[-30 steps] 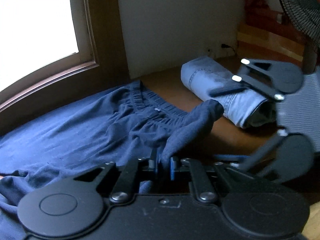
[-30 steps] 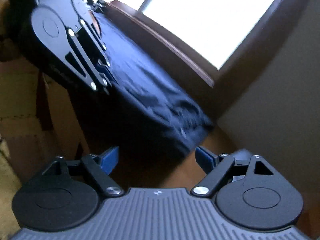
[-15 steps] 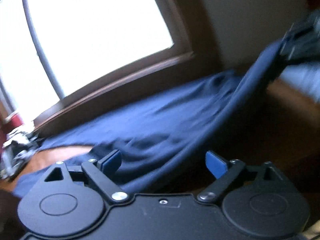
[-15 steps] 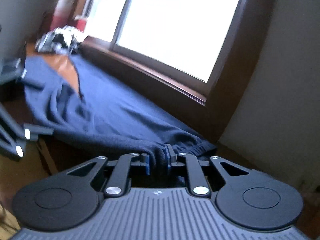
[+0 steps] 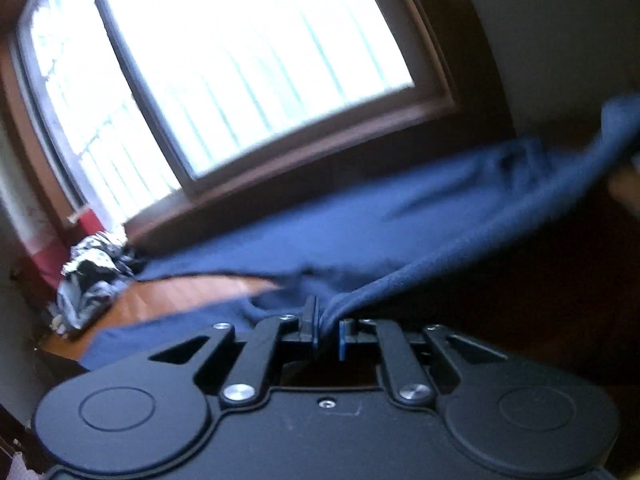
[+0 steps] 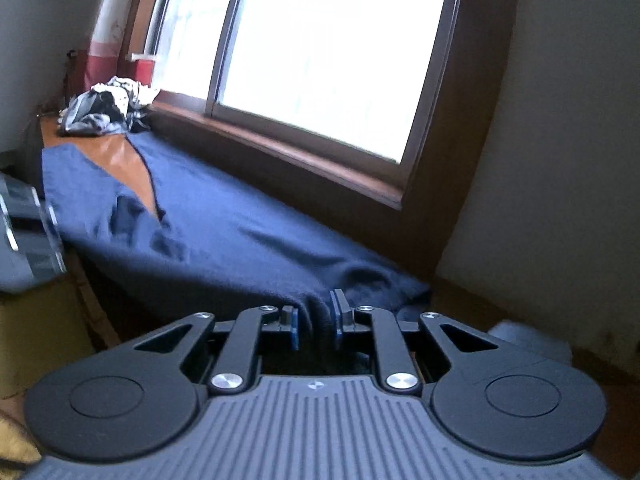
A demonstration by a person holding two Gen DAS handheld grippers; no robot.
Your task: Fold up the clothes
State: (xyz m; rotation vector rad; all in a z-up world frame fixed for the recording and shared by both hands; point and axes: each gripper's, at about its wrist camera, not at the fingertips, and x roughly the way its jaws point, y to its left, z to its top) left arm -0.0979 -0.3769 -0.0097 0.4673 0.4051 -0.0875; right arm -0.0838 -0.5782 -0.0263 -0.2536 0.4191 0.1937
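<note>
A pair of dark blue trousers (image 5: 360, 232) lies stretched along the wooden table under the window; it also shows in the right wrist view (image 6: 224, 224). My left gripper (image 5: 327, 330) is shut on a fold of the blue cloth at its near edge. My right gripper (image 6: 314, 320) is shut on the cloth at the waistband end. The cloth hangs taut between the two grips, its near edge lifted off the table. The left gripper shows blurred at the left edge of the right wrist view (image 6: 28, 232).
A crumpled pile of black, white and grey clothes (image 6: 108, 108) sits at the far end of the wooden table (image 5: 180, 296), also seen in the left wrist view (image 5: 92, 276). A window sill (image 6: 288, 148) runs along the back. A wall (image 6: 560, 160) stands on the right.
My left gripper was open half a second ago and has now shut on the blue cloth further down the trousers. My right gripper stays shut on the waistband end, and the cloth is pulled tauter.
</note>
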